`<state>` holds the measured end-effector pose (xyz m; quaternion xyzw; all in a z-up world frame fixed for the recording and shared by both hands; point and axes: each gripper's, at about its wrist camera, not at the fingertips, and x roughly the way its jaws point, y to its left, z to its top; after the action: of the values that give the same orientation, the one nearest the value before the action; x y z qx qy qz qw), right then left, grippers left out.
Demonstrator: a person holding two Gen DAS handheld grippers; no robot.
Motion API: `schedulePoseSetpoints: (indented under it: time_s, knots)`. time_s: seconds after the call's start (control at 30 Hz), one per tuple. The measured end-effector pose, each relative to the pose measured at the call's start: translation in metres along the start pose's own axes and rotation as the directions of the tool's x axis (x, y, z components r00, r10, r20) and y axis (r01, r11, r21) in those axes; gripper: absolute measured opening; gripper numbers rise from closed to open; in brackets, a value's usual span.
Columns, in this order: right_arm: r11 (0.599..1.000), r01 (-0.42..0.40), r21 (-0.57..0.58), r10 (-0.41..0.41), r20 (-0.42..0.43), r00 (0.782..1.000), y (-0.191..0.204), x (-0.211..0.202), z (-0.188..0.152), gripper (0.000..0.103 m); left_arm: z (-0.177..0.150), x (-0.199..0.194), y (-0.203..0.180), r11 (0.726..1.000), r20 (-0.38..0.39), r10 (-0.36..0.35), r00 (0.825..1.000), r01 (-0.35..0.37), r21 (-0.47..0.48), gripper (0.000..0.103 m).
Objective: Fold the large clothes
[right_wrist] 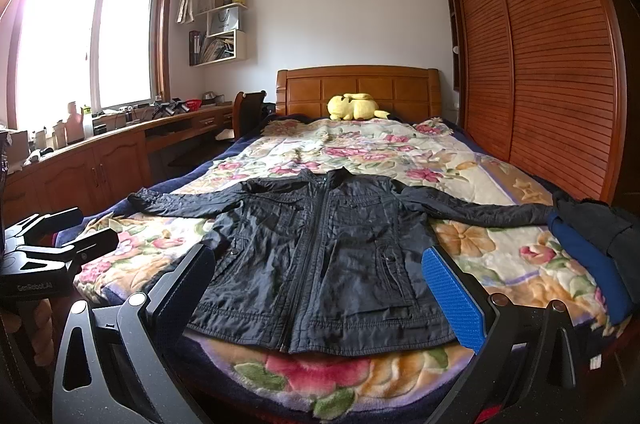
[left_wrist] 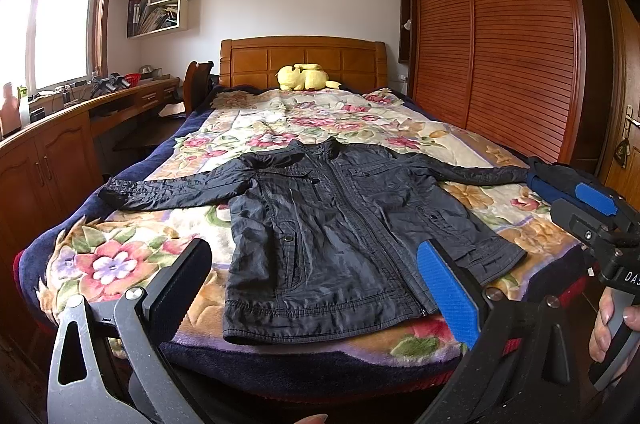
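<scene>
A black zip-front jacket [left_wrist: 320, 224] [right_wrist: 320, 244] lies flat and face up on the floral blanket [left_wrist: 116, 264] [right_wrist: 480, 244] of the bed. Both sleeves are spread out sideways and its hem is toward me. My left gripper [left_wrist: 314, 252] hovers open over the foot of the bed in front of the hem, touching nothing. My right gripper [right_wrist: 320, 254] is open too, level with the hem and empty. Each gripper also shows in the other's view: the right gripper [left_wrist: 580, 210] beside the right sleeve, the left gripper [right_wrist: 96, 224] off the bed's left corner.
A heap of dark and blue clothes [right_wrist: 592, 248] [left_wrist: 560, 180] sits at the bed's right edge, by the jacket's cuff. A yellow plush toy [left_wrist: 306, 77] [right_wrist: 354, 106] rests against the headboard. A louvred wardrobe [right_wrist: 540, 64] lines the right side. A desk [right_wrist: 100, 152] and chair [right_wrist: 248, 112] stand left.
</scene>
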<state>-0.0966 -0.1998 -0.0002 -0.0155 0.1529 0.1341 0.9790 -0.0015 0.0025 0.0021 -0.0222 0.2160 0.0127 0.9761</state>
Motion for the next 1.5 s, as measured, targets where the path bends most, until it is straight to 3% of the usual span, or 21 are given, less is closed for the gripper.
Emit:
schedulePoseSetpoints:
  time_s: [0.47, 1.13, 1.37, 1.5]
  knots:
    - [0.999, -0.035, -0.03, 0.034, -0.044, 0.998, -0.001, 0.036, -0.002, 0.103, -0.014, 0.03, 0.032, 1.0, -0.043, 0.021, 0.999, -0.022, -0.017, 0.103]
    - [0.993, -0.103, -0.063, 0.094, -0.138, 0.986, 0.002, 0.147, 0.011, 0.103, -0.03, 0.102, 0.104, 0.989, -0.121, 0.142, 0.982, -0.147, -0.033, 0.103]
    - [0.979, -0.193, -0.063, 0.18, -0.171, 0.969, 0.01, 0.201, 0.012, 0.103, -0.027, 0.128, 0.138, 0.978, -0.137, 0.189, 0.972, -0.198, -0.06, 0.103]
    - [0.971, -0.216, -0.101, 0.19, -0.216, 0.958, 0.018, 0.238, 0.001, 0.103, -0.028, 0.145, 0.158, 0.97, -0.163, 0.221, 0.961, -0.235, -0.068, 0.103]
